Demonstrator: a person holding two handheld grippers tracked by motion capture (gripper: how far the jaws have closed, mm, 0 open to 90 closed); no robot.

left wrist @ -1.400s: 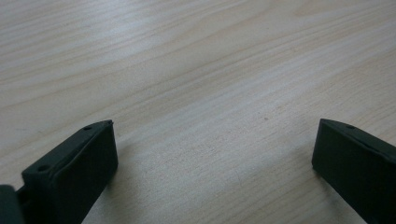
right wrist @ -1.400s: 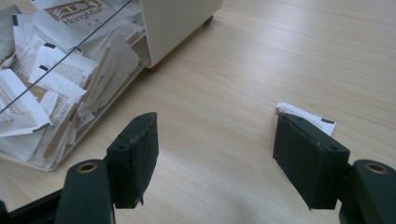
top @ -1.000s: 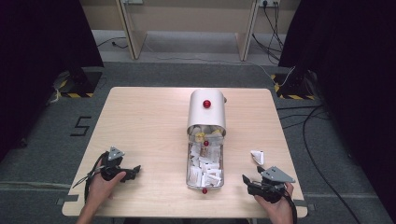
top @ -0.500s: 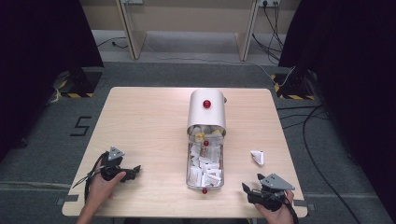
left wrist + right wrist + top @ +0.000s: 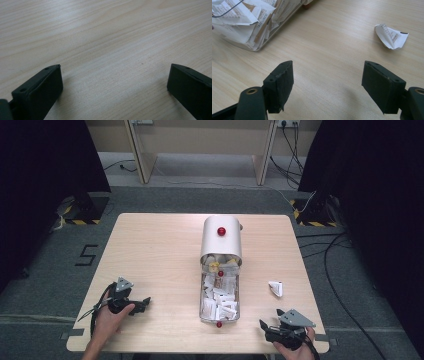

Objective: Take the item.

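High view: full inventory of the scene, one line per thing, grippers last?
Table: one, light wood, centre.
Tray: one, clear, long, table middle, heaped with white sachets.
Lid: one, cream, rounded, red knob, over the tray's far end.
Loose sachet: one, white, on the table right of the tray.
Floor cables: several, dark, right of the table.
Left gripper: one, black, near left of the table, jaws open, nothing between.
Right gripper: one, black, near right edge, jaws have just been opening, nothing between.
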